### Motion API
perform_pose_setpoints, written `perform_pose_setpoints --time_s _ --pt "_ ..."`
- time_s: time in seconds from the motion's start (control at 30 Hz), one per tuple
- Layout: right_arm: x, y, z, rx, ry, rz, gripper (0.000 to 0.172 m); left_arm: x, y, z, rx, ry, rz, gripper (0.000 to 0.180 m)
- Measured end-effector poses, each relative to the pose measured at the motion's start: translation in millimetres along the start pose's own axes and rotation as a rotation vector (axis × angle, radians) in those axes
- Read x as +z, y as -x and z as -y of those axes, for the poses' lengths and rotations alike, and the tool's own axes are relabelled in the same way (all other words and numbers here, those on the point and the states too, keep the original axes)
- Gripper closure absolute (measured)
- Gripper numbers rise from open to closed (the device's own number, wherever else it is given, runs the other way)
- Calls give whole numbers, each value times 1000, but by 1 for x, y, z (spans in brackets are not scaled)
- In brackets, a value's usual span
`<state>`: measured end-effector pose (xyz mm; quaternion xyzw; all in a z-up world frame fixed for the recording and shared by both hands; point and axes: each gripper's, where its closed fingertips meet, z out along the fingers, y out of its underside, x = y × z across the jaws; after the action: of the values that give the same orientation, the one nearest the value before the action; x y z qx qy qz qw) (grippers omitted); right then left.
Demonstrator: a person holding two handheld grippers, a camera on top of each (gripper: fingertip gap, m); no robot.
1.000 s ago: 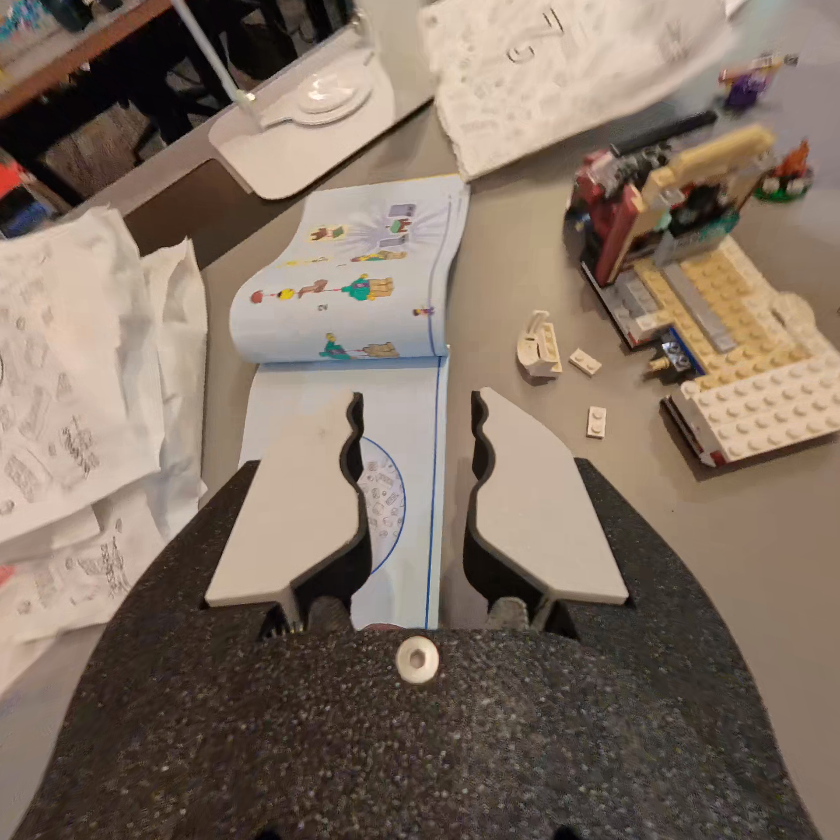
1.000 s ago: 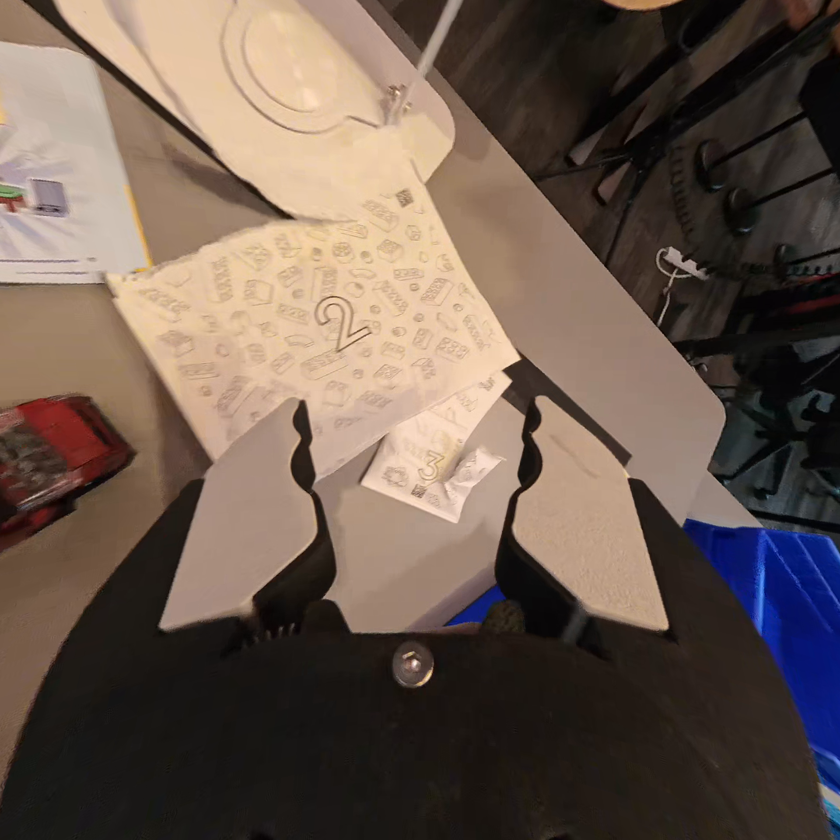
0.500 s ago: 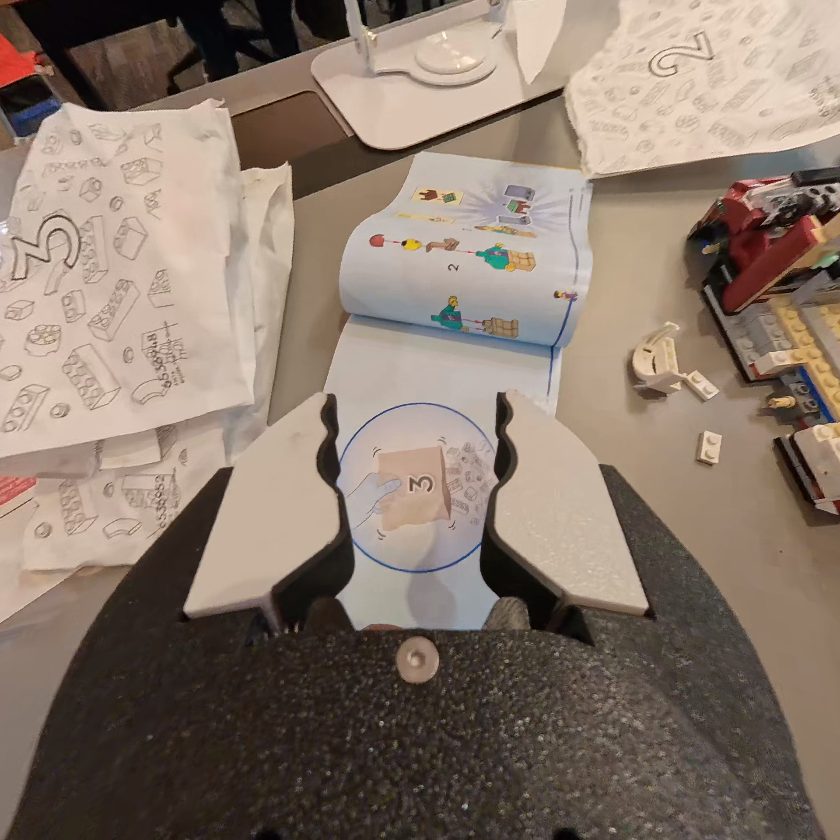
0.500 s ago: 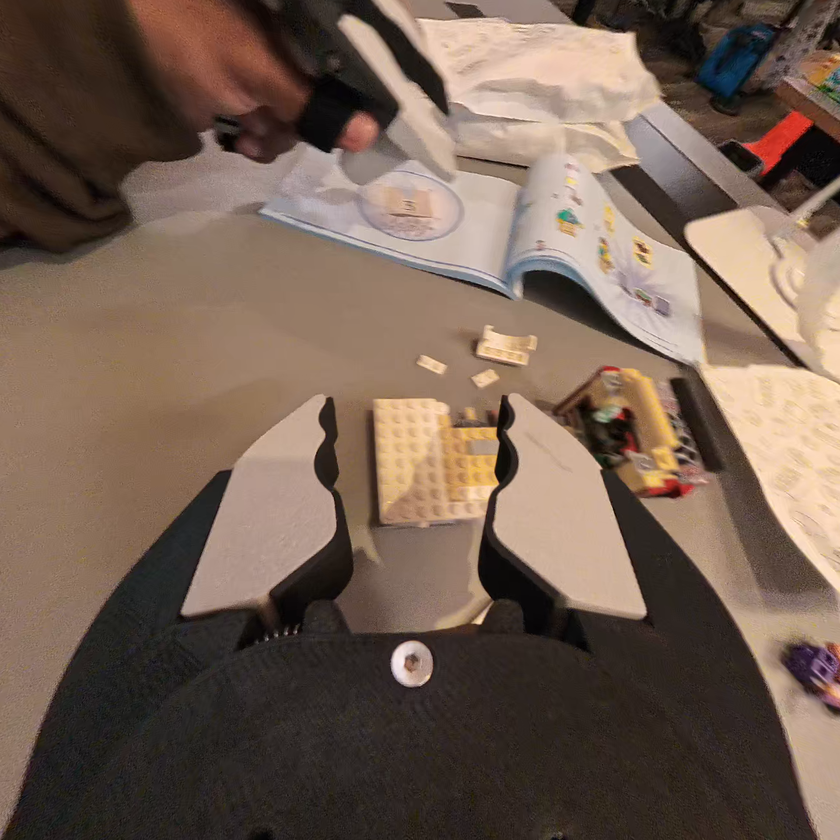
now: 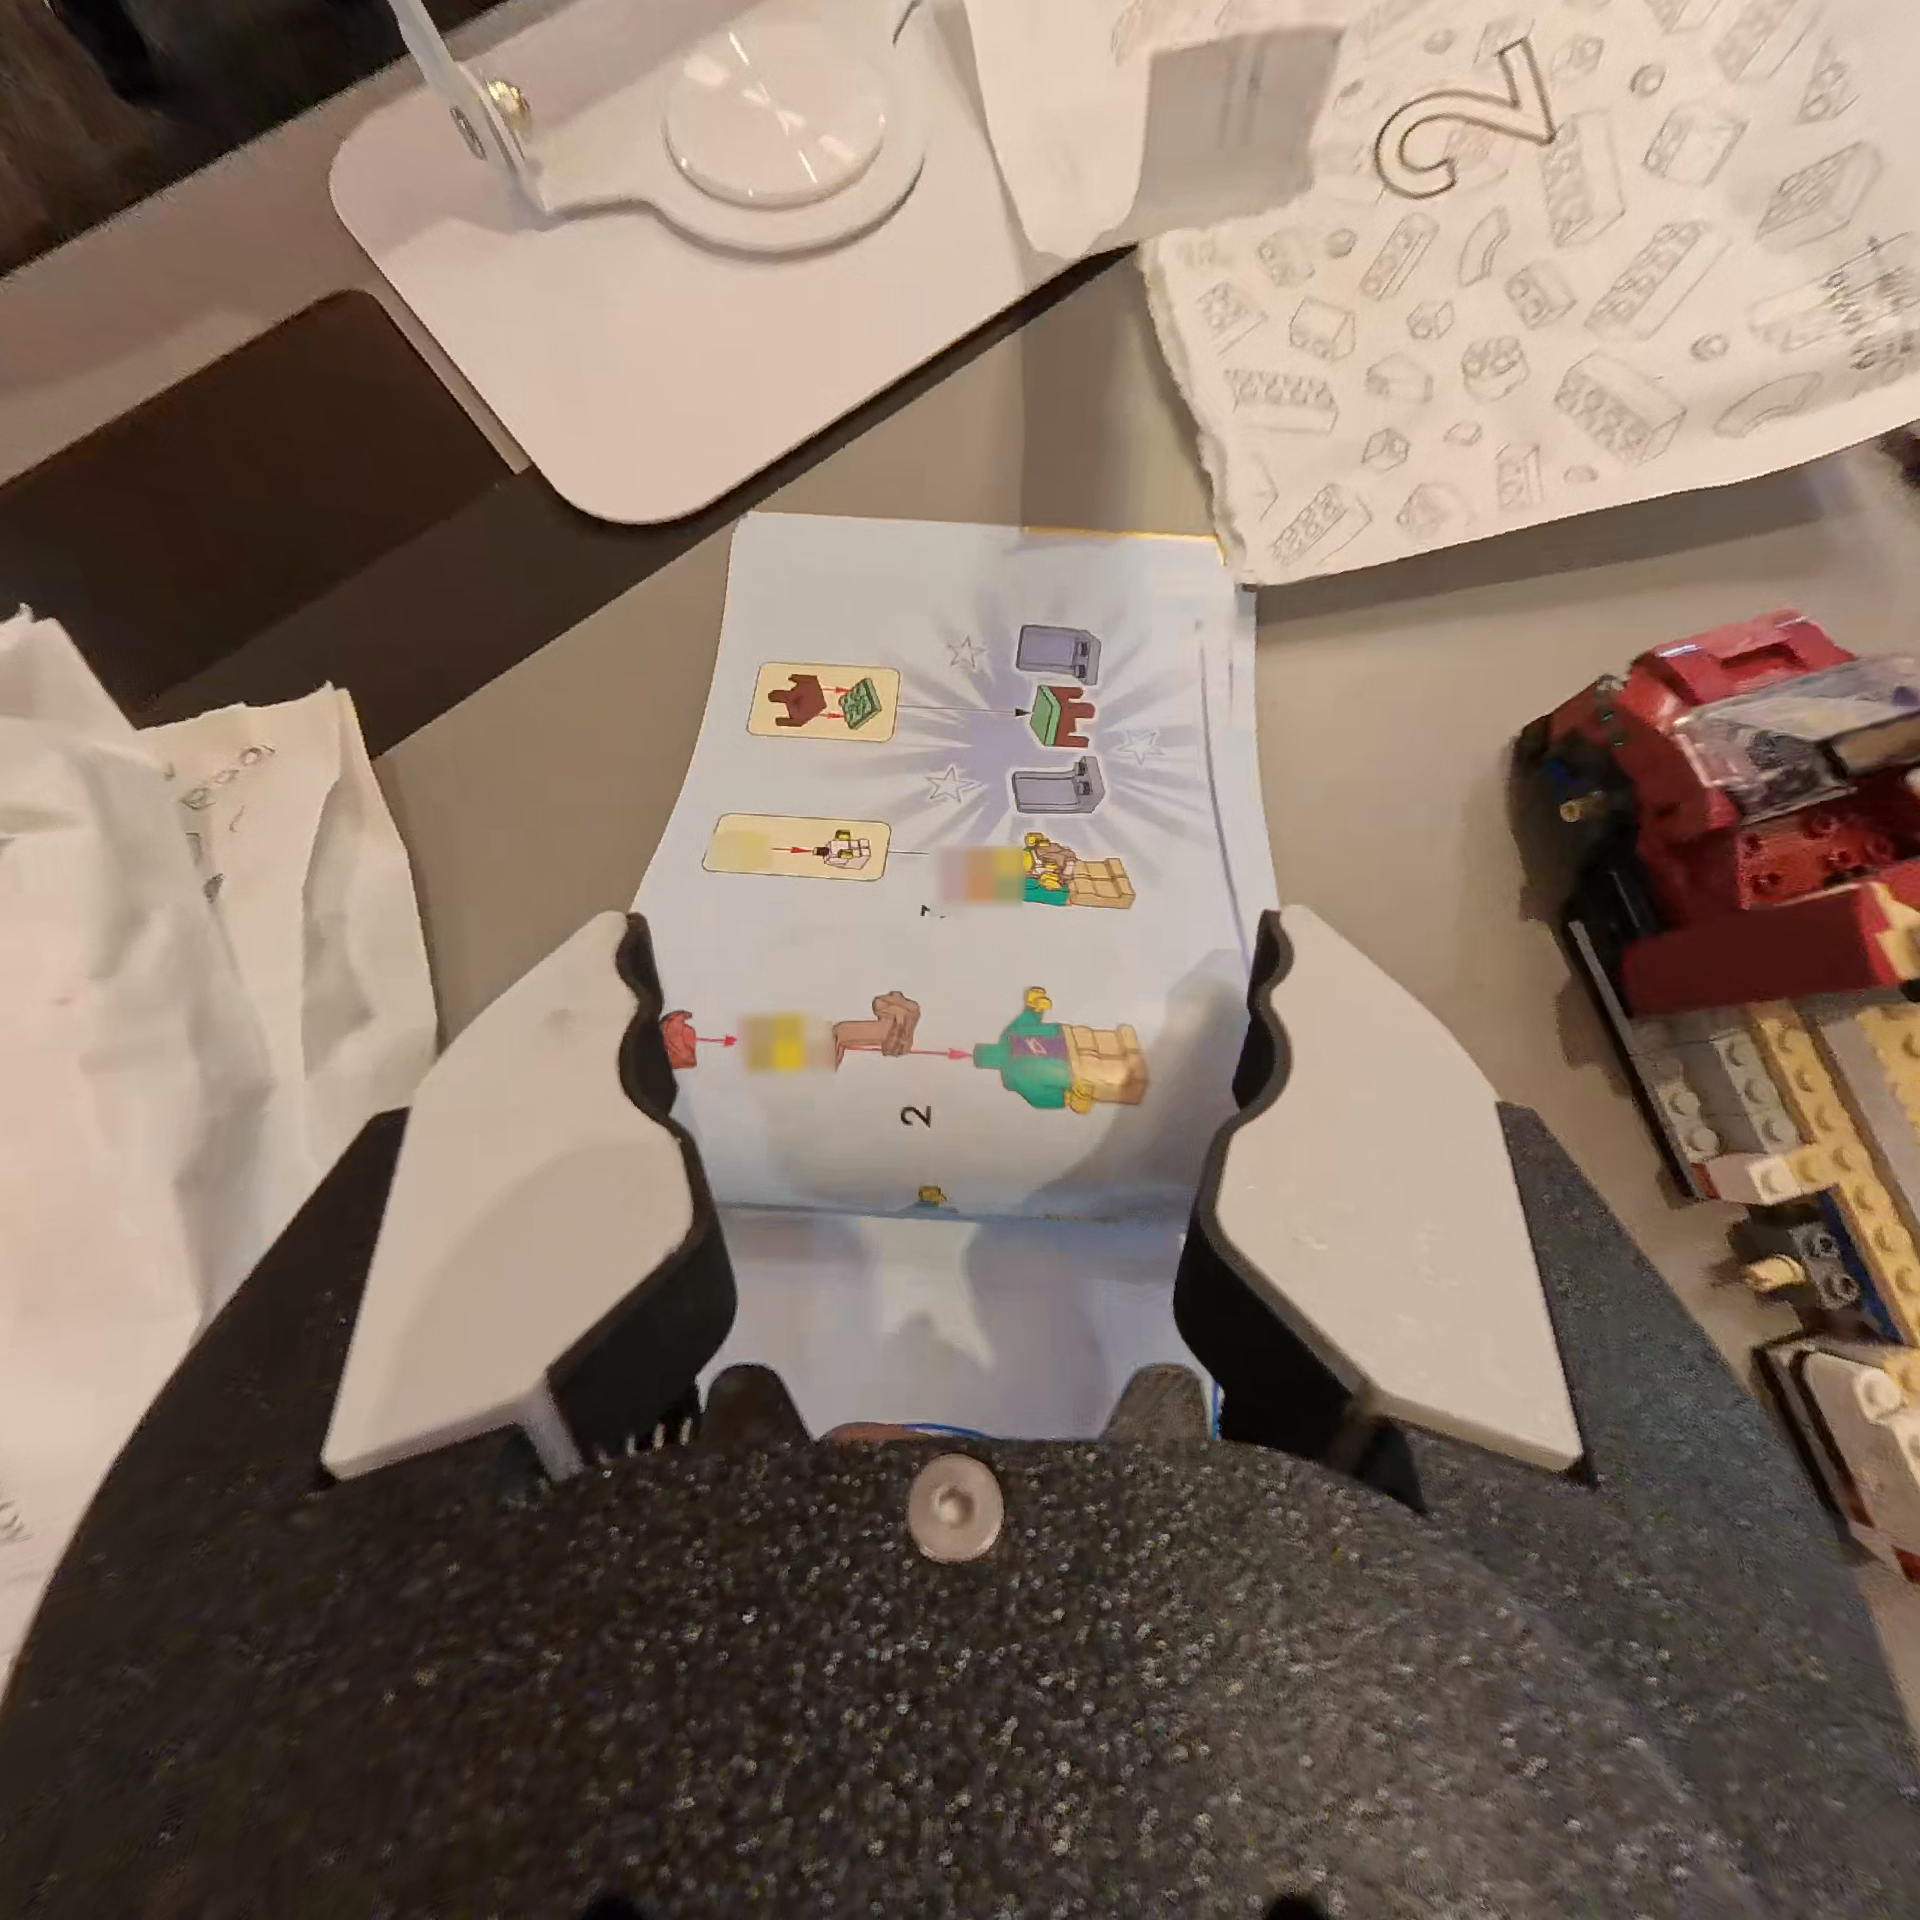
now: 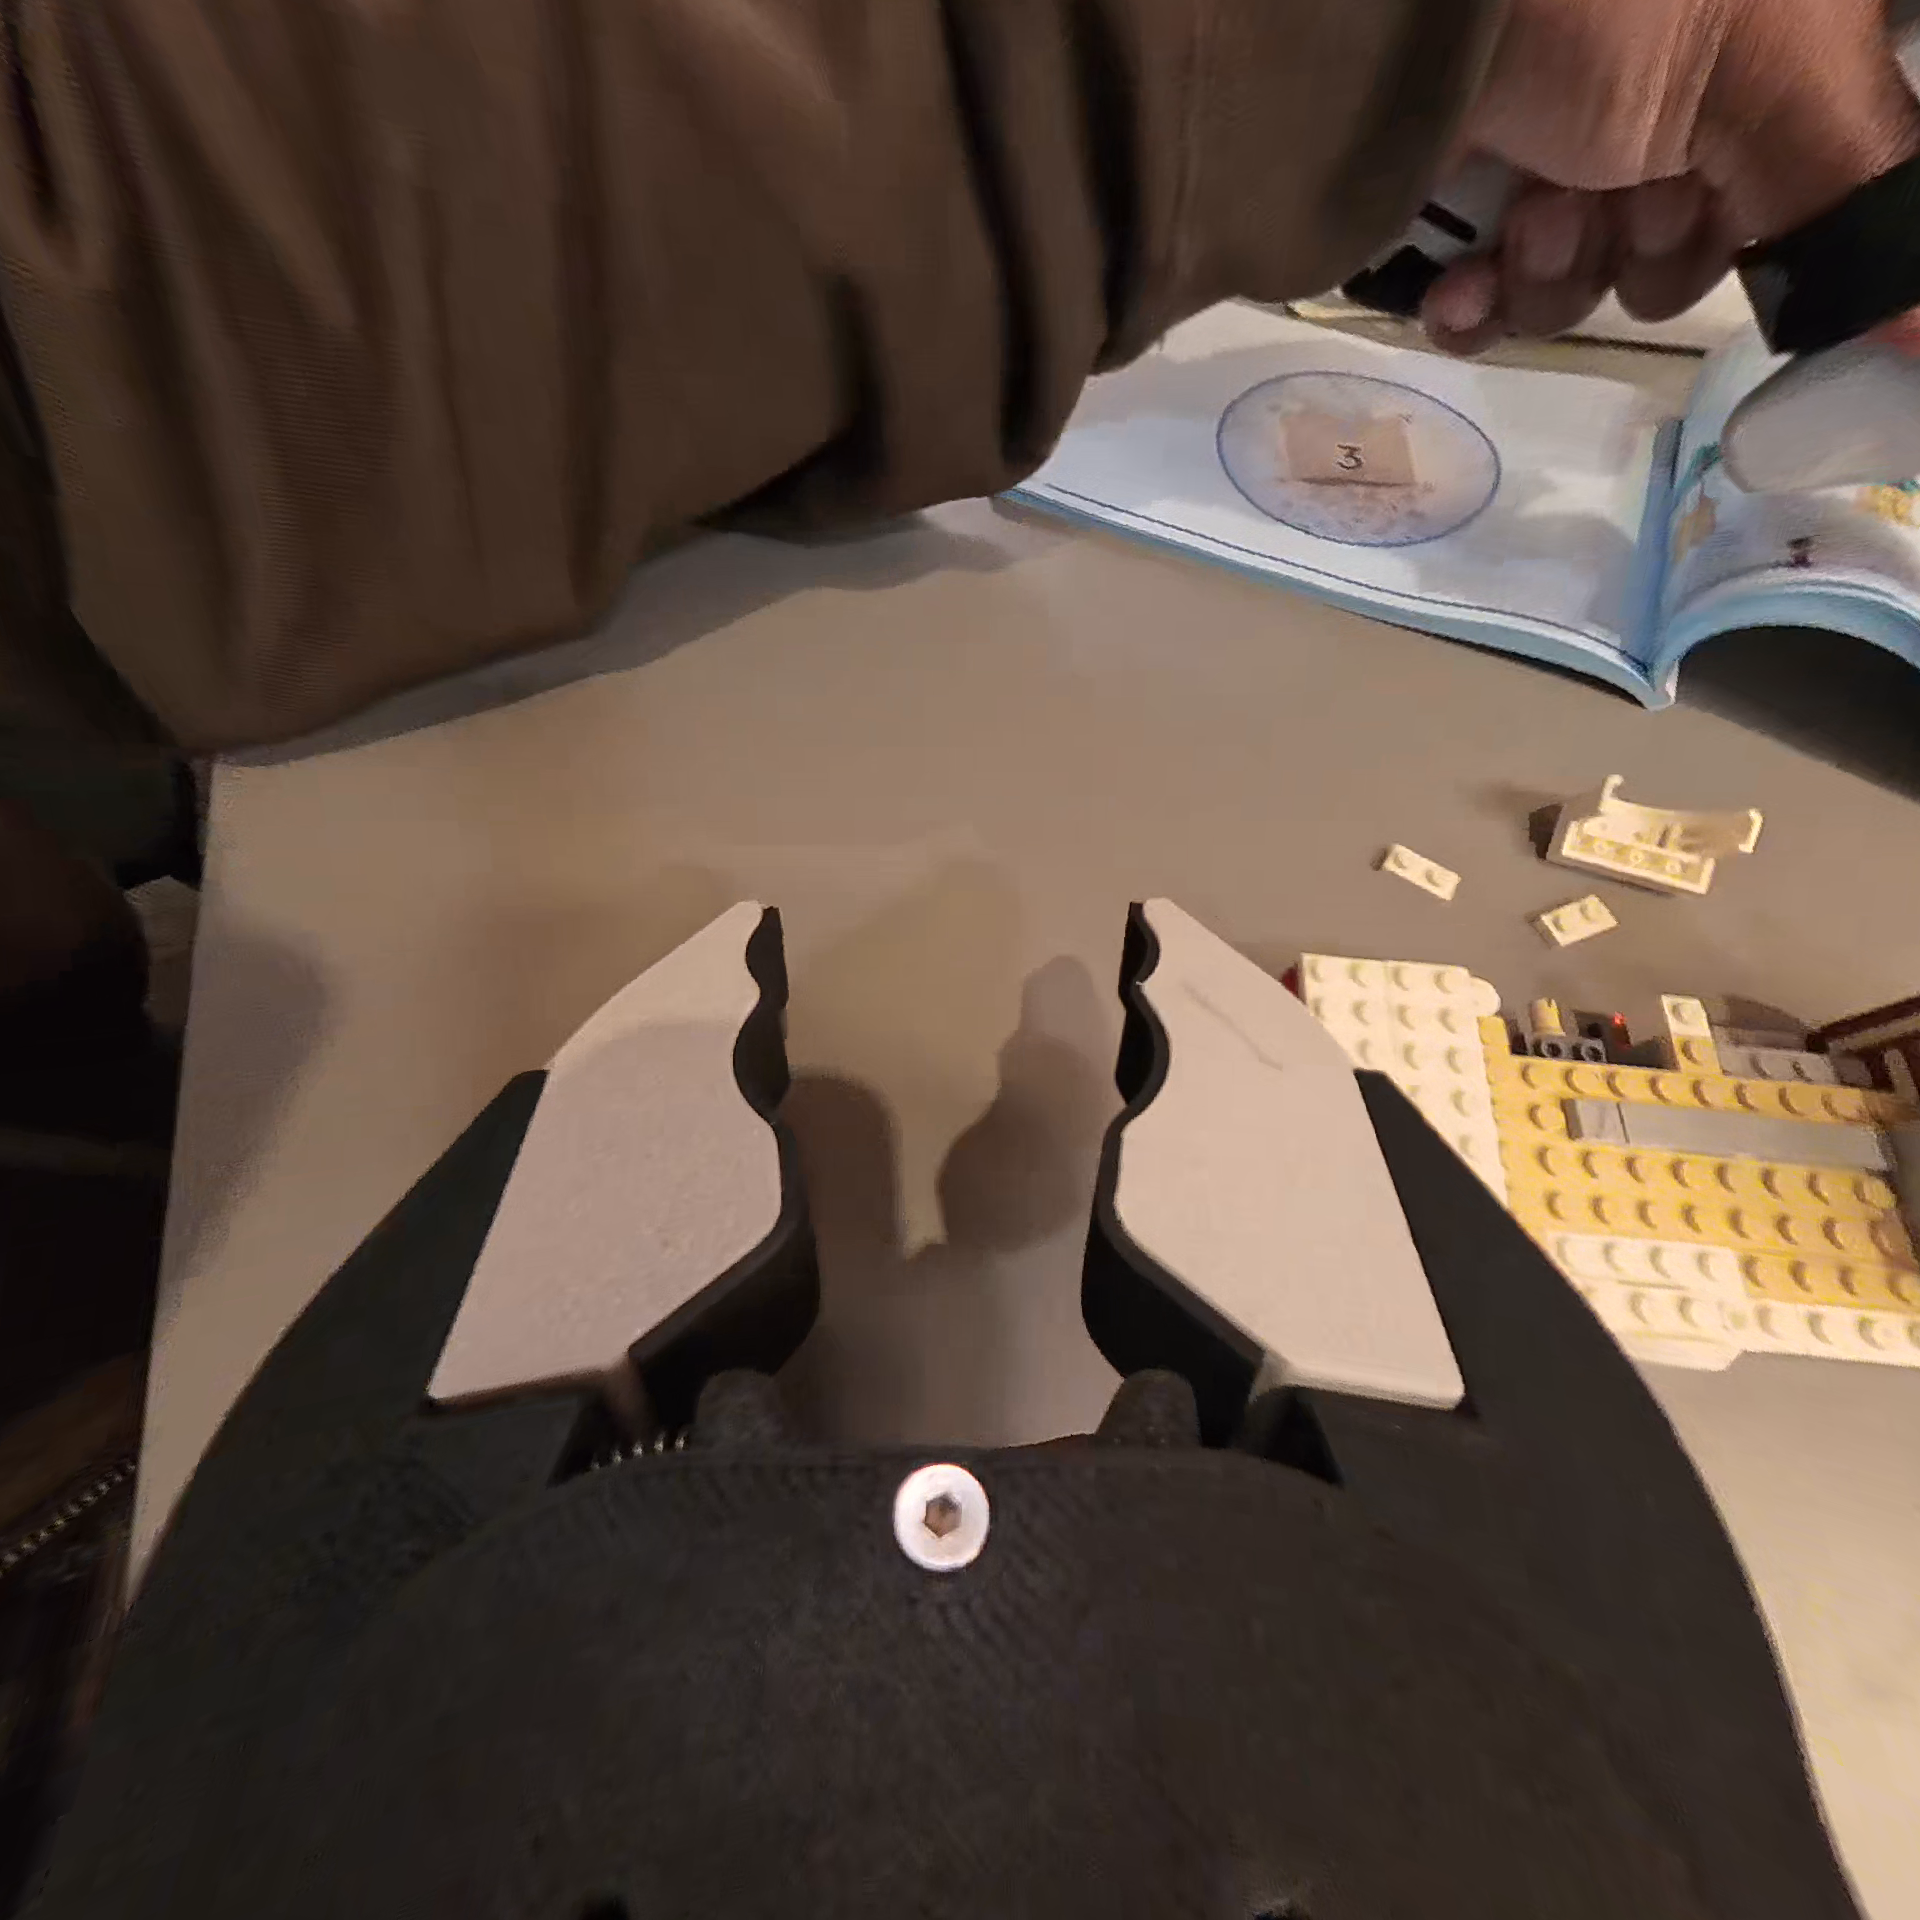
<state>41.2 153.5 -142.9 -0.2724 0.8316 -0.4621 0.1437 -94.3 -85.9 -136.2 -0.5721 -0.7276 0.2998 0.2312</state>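
Left tool [image 5: 945, 935] spread wide over curled booklet [image 5: 935, 790] page, gripping nothing. Right tool [image 6: 951, 925] apart over bare counter [image 6: 623, 852], beside brick model [image 6: 1662, 1174].

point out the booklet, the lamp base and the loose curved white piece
booklet [image 5: 966, 935], left wrist view, on the raised open page
lamp base [image 5: 644, 343], left wrist view, on its flat white plate
curved white piece [image 6: 1652, 842], right wrist view, on its studded top

I count 1 open booklet [image 5: 966, 831], 1 brick model [image 6: 1662, 1164] at 3 o'clock, 3 loose bricks [image 6: 1574, 920], 2 grippers.
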Motion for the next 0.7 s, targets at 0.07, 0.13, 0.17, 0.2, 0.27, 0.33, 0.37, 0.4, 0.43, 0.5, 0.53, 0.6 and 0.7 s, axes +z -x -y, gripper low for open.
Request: perform_pose_setpoints --time_s 0.07,0.13,0.17,0.2,0.27,0.33,0.37,0.4,0.43,0.5,0.53,0.6,0.7 --pt "-3 -6 -2 27 1 11 110 9 4 -4 -16 29 -7 74" --pt "-6 -10 -3 61 -6 29 110 14 6 -9 -31 58 -26 74" --pt "-7 -11 -2 79 -12 45 111 15 7 -10 -33 63 -35 74" --pt "-7 -11 -2 95 -19 61 111 15 8 -11 -33 59 -47 74" --pt "-9 -12 -2 120 -24 80 112 13 7 -11 -41 38 -80 74" --pt "-9 -12 -2 135 -22 96 113 9 9 -10 -56 17 -96 76" --pt "-8 -11 -2 139 -20 102 113 8 11 -8 -69 6 -96 77" --pt "-8 -11 -2 141 -17 106 113 7 13 -8 -83 0 -95 79" --pt "-8 -11 -3 141 -14 110 113 6 15 -7 -96 -4 -93 81" --pt "-7 -10 -3 138 -10 112 113 8 17 -8 -110 -13 -100 86" --pt "-7 -10 -3 135 -10 110 113 9 17 -8 -120 -23 -110 87" --pt "-8 -11 -3 130 -14 101 114 9 19 -8 -148 -45 -133 91" --pt "-9 -16 -1 118 -29 46 116 8 23 -8 -169 -72 -143 99"
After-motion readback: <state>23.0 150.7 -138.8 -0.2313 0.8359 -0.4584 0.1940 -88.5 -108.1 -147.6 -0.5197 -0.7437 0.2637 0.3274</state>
